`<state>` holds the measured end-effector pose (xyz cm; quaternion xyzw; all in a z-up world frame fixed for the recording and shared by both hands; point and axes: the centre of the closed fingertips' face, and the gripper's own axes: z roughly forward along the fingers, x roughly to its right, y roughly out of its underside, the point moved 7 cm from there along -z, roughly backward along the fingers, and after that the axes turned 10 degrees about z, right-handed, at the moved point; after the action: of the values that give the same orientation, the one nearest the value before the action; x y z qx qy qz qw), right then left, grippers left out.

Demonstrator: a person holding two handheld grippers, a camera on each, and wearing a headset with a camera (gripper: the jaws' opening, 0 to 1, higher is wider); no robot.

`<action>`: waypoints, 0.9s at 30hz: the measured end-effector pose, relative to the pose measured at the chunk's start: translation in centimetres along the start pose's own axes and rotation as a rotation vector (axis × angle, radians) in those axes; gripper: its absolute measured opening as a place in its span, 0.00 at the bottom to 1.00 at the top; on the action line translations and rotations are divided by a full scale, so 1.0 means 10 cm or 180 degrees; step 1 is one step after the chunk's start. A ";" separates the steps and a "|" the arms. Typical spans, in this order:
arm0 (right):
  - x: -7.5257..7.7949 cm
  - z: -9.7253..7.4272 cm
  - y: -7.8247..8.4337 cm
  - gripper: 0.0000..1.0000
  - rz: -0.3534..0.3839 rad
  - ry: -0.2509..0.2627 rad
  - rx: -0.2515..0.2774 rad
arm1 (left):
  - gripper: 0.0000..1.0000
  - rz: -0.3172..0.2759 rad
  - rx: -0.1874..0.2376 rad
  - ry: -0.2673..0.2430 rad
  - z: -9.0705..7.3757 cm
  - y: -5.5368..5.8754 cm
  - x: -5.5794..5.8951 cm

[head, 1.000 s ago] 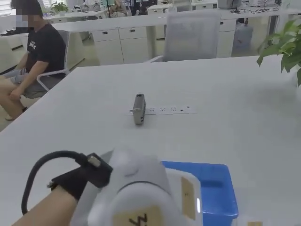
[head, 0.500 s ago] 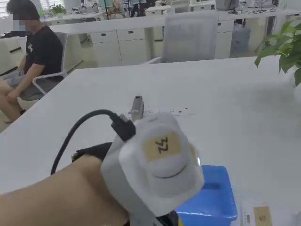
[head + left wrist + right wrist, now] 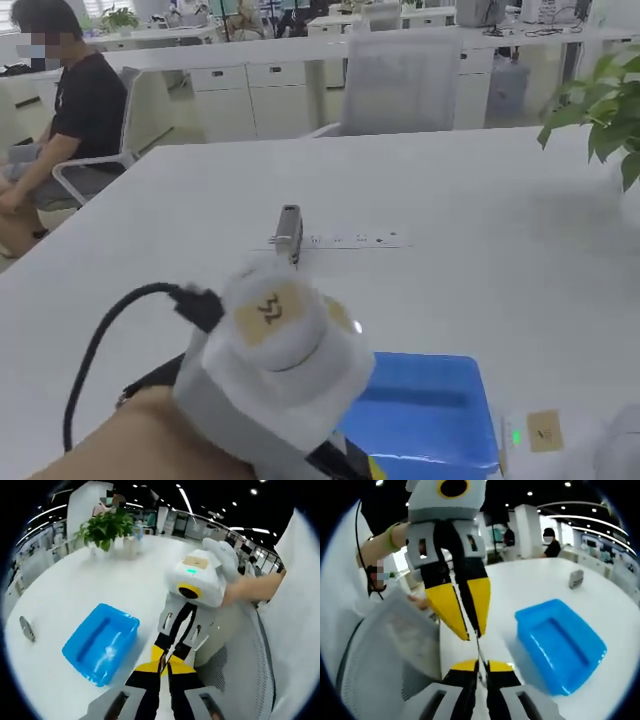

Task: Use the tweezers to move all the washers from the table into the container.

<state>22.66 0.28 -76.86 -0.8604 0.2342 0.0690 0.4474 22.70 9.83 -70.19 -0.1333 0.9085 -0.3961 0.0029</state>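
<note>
Meeting tip to tip, the left gripper [image 3: 164, 670] and the right gripper [image 3: 480, 667] point at each other over the white surface [image 3: 480, 270]. A thin dark tool, which looks like the tweezers [image 3: 476, 645], runs between them. In the right gripper view its upper end sits between the left gripper's yellow-tipped jaws, which are drawn together on it. Its lower end disappears between the right gripper's own jaws, which are also pressed close around it.

The blue container [image 3: 560, 640] rests on the surface just to the right of the right gripper's jaws. In the left gripper view it lies to the left of that gripper's jaws. In the head view it sits between the two gripper bodies, partly covered by the left one.

Well beyond both grippers, a small grey device [image 3: 289, 228] lies on the surface. A leafy plant [image 3: 600, 100] stands far off to the right gripper's side.
</note>
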 end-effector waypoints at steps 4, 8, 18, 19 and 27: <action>0.10 -0.02 0.00 0.02 0.0283 0.0071 0.0129 | 0.01 -0.0555 0.0632 -0.0322 -0.24 0.14 0.07; 0.14 -0.03 0.03 0.02 0.0590 0.0053 0.0328 | 0.18 -0.1043 0.1044 -0.0746 -0.42 0.44 0.20; 0.20 -0.26 -0.06 0.02 0.1042 0.0030 0.0675 | 0.58 -0.1006 0.1521 -0.1614 -0.48 0.60 0.41; 0.22 -0.30 -0.08 0.02 0.1098 0.0048 0.0725 | 0.59 -0.0965 0.1531 -0.1680 -0.47 0.60 0.40; 0.32 -0.53 -0.24 0.02 0.1050 0.0216 0.0876 | 0.83 -0.0709 0.1506 -0.2201 -0.47 0.64 0.31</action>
<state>26.13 -3.89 -73.02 -0.7430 0.3940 0.0796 0.5352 17.62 16.65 -71.24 -0.3510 0.7183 -0.5235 0.2948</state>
